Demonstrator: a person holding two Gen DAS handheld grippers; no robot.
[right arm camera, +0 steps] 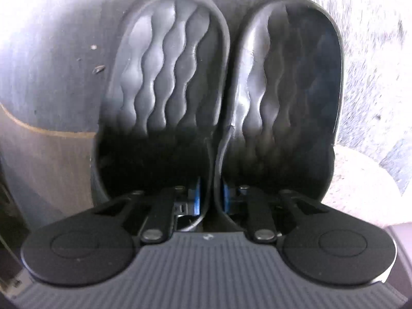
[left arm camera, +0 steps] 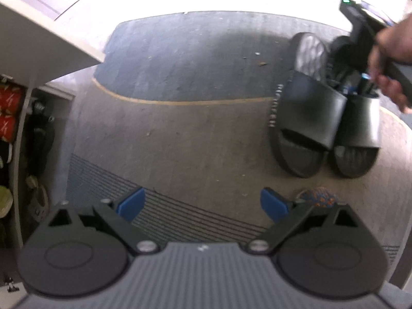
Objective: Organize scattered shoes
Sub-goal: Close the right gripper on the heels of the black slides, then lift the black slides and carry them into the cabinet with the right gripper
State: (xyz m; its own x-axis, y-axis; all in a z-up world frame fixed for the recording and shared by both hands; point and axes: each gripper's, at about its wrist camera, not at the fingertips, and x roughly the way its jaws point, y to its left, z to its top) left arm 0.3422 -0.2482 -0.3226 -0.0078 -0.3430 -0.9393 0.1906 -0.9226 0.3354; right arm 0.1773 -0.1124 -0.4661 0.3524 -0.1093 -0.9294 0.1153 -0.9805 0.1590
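Two black slide sandals hang side by side above the floor at the right of the left wrist view. My right gripper is shut on their inner edges, pinching the pair together. In the right wrist view the two wavy footbeds fill the frame, and my right gripper clamps the touching sides between its blue pads. My left gripper is open and empty, low over the floor mat, to the left of the sandals.
A shoe rack with red and dark shoes stands at the left under a white shelf. A grey mat with a tan line covers the floor. A patterned orange-blue item lies near my left gripper's right finger.
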